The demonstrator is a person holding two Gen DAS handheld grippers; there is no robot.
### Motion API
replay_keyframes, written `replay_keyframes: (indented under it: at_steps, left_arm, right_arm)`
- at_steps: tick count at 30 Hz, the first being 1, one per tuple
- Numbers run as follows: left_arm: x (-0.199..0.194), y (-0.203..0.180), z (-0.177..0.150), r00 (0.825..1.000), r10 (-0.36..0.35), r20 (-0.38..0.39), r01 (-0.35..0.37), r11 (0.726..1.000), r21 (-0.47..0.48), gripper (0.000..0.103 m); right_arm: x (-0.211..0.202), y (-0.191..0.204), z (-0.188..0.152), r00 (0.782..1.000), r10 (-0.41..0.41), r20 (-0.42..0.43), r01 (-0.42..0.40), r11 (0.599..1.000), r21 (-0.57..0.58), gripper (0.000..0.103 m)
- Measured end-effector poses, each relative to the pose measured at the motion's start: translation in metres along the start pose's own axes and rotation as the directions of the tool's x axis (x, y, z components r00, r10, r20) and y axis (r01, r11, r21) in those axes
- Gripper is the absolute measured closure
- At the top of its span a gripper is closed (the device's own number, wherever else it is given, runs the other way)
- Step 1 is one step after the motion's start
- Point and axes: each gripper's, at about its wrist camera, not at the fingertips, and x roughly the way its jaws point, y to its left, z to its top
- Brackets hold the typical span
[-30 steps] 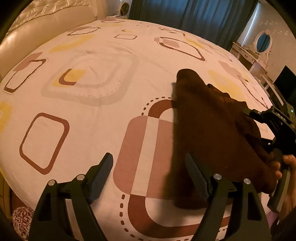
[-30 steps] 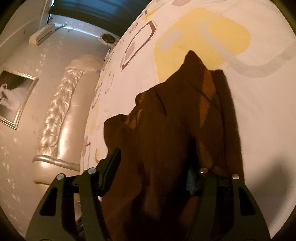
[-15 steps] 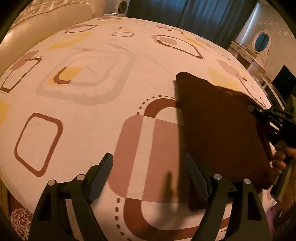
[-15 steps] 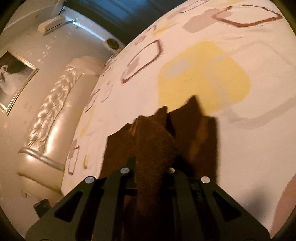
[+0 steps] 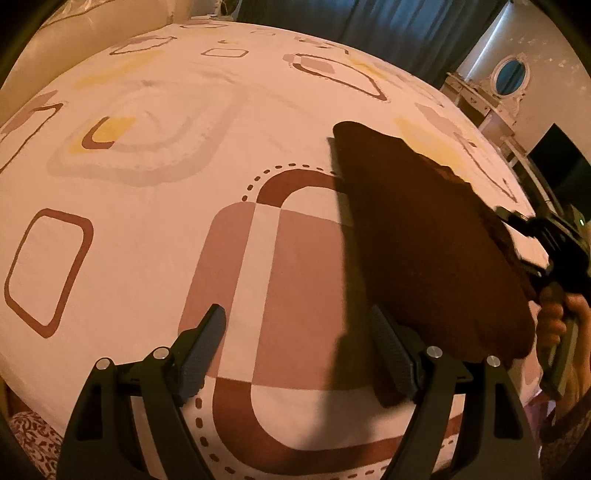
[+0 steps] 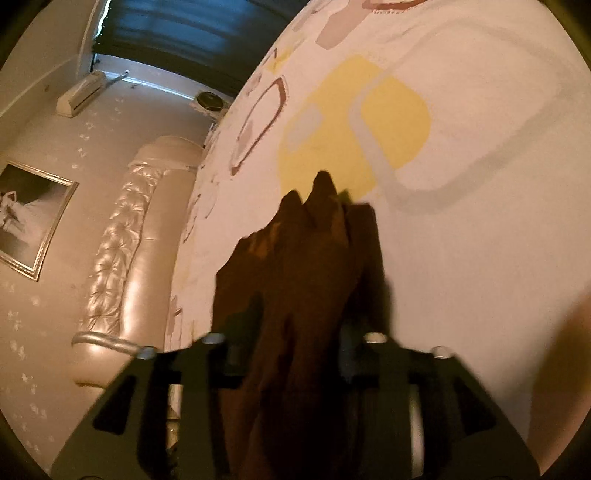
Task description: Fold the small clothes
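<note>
A dark brown garment (image 5: 424,240) is spread in a taut sheet over the right part of the patterned bed sheet (image 5: 147,184), its near edge raised and throwing a shadow to the left. My right gripper (image 5: 517,221) is at its right edge, held by a person's hand (image 5: 554,314). In the right wrist view the garment (image 6: 306,266) runs bunched between the jaws of the right gripper (image 6: 291,332), which are opening and stand apart around it. My left gripper (image 5: 297,314) hovers open over the sheet, with its right finger next to the garment's near corner.
A padded cream headboard (image 6: 122,240) borders the bed's far side. Dark blue curtains (image 5: 369,22) hang behind the bed. A white dresser with an oval mirror (image 5: 511,72) and a dark screen (image 5: 557,166) stand beyond the right edge. A framed picture (image 6: 29,218) hangs on the wall.
The right gripper closed on the rumpled garment, drew it out into a flat sheet, and now its jaws have spread apart again. The left gripper stayed open and barely moved.
</note>
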Motion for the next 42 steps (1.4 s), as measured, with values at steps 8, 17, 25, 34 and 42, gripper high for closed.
replay_keyframes:
  at_steps: [8, 17, 25, 34, 42]
  left_arm:
    - [-0.027, -0.01, -0.026, 0.995, -0.039, 0.093, 0.027, 0.992, 0.127, 0.024]
    - [-0.031, -0.021, -0.035, 0.993, -0.054, 0.106, 0.031, 0.978, 0.208, 0.024]
    - [-0.011, -0.02, -0.04, 0.997, 0.03, 0.068, -0.043, 0.98, 0.195, 0.022]
    - [-0.009, -0.011, -0.041, 0.999, -0.001, 0.046, -0.006, 0.988, 0.156, 0.021]
    - [-0.017, -0.004, -0.039, 0.999, -0.041, 0.012, 0.039, 0.99, 0.136, 0.021]
  right_arm:
    - [-0.034, -0.004, -0.058, 0.994, 0.033, -0.106, -0.032, 0.999, 0.012, 0.056]
    - [-0.023, -0.002, -0.088, 0.983, 0.061, -0.174, -0.059, 0.998, 0.017, 0.07]
    - [-0.036, 0.001, -0.088, 0.989, -0.005, -0.145, -0.003, 0.999, -0.052, 0.098]
    - [-0.032, -0.04, -0.097, 0.989, 0.05, -0.142, -0.045, 0.998, 0.039, 0.099]
    - [-0.038, -0.034, -0.09, 0.99, 0.003, -0.14, -0.001, 1.0, 0.015, 0.098]
